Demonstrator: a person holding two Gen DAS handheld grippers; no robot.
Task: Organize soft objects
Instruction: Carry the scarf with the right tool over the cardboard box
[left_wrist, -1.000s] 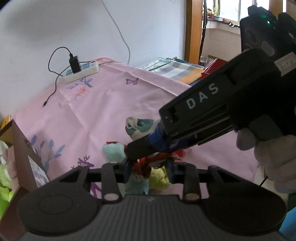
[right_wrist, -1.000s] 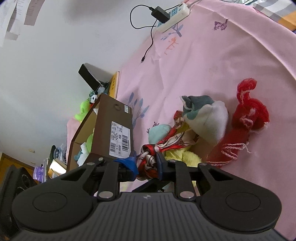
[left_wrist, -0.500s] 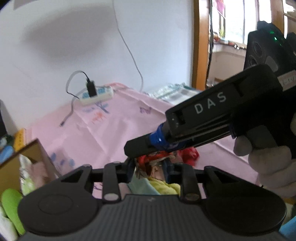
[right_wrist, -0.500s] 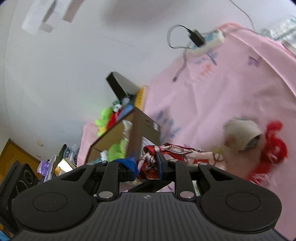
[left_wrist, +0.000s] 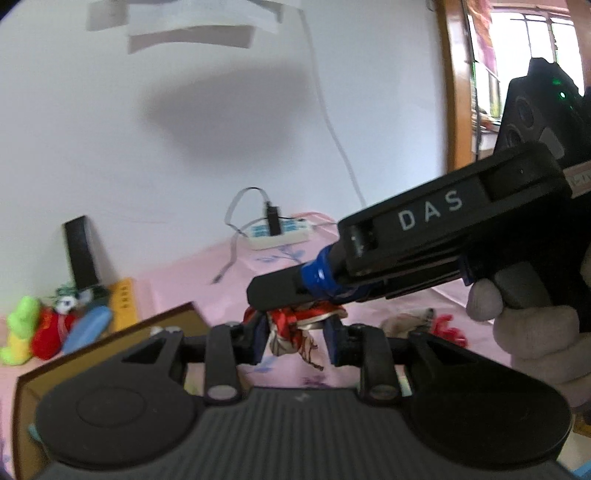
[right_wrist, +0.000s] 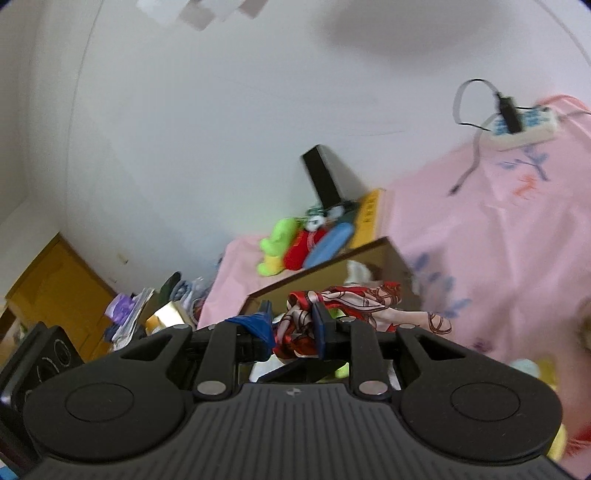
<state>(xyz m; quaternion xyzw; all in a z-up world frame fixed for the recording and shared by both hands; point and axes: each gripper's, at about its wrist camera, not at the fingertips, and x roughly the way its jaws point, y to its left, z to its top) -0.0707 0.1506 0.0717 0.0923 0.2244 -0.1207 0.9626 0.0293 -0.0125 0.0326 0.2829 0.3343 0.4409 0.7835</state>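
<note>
A red and white patterned scarf (left_wrist: 295, 328) hangs in the air, also seen in the right wrist view (right_wrist: 347, 306). My left gripper (left_wrist: 295, 338) is shut on the scarf. My right gripper (right_wrist: 293, 330) is shut on the same scarf; its body crosses the left wrist view (left_wrist: 424, 236). Both hold it near and above the open brown cardboard box (right_wrist: 317, 273), whose corner shows in the left wrist view (left_wrist: 110, 339). A red knit item (left_wrist: 447, 328) and a beige soft item (left_wrist: 406, 321) lie on the pink cloth behind.
A pink cloth covers the table (right_wrist: 498, 240). A white power strip (right_wrist: 521, 125) with a black plug lies at the wall. Plush toys (right_wrist: 295, 243), a black box (right_wrist: 325, 177) and a yellow book (right_wrist: 369, 218) sit behind the cardboard box. Clutter lies on the floor at left (right_wrist: 147, 310).
Both grippers have lifted the scarf off the pile and carried it left toward the cardboard box. The soft pile has dropped away to the right.
</note>
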